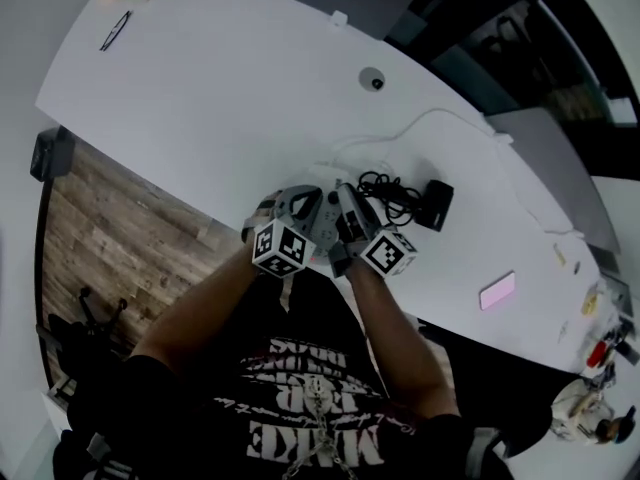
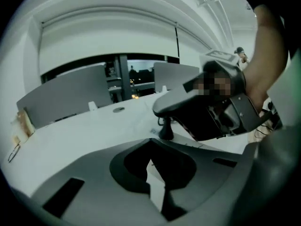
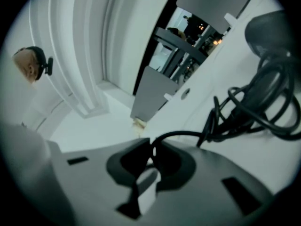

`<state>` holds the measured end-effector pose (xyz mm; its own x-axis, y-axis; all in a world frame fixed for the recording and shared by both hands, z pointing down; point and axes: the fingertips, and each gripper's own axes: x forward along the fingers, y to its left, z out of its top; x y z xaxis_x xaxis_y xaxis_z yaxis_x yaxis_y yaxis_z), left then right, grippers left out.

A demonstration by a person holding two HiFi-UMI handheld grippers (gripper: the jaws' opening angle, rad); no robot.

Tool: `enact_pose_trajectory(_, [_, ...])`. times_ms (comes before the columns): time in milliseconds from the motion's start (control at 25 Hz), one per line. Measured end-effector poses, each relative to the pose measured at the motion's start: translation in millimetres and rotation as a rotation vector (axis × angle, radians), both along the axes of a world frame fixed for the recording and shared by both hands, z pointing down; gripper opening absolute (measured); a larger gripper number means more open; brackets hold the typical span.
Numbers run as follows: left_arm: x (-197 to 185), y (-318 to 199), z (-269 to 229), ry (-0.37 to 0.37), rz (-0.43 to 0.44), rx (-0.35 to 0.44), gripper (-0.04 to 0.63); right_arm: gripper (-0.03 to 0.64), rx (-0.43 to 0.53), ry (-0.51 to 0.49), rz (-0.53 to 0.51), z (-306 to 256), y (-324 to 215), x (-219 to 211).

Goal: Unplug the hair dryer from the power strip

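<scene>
Cord (image 3: 244,112), black, rubbery, looped on white table (image 1: 250,88).
Two grippers: right gripper (image 3: 151,147) pinches it; left gripper (image 2: 150,142) closed, empty.

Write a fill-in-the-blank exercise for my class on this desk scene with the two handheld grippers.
1. The right gripper has its jaws shut on a black ____.
2. The table is ____ in colour.
3. In the head view, the pink object lies to the ____ of that gripper.
Missing words: cord; white; right.
</scene>
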<state>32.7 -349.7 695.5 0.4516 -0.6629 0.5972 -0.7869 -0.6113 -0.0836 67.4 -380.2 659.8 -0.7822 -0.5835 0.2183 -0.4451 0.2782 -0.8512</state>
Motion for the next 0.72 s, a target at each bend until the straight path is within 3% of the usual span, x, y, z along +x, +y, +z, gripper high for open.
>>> enact_pose_trajectory(120, [14,7,20,-0.068,0.052,-0.046,0.02,0.054,-0.017,-0.024,-0.013,-3,1,-2])
enact_pose_trajectory(240, [24,3,24,-0.143,0.077,-0.022,0.02,0.052,0.078,-0.127,0.009,-36,-15,2])
enact_pose_trajectory(320, [28,-2,24,-0.145,0.079,-0.008,0.02,0.054,0.122,-0.123,0.016,-48,-32,3])
enact_pose_trajectory(520, [15,1,26,-0.085,0.05,-0.047,0.02,0.073,0.043,0.019,0.085,-7,-58,30])
enact_pose_trajectory(600, [-5,1,5,0.002,0.005,-0.029,0.02,0.139,-0.001,0.044,0.087,3,-60,39])
enact_pose_trajectory(720, [-40,5,-46,0.115,-0.039,0.048,0.021,0.155,-0.089,0.051,0.061,-1,-36,50])
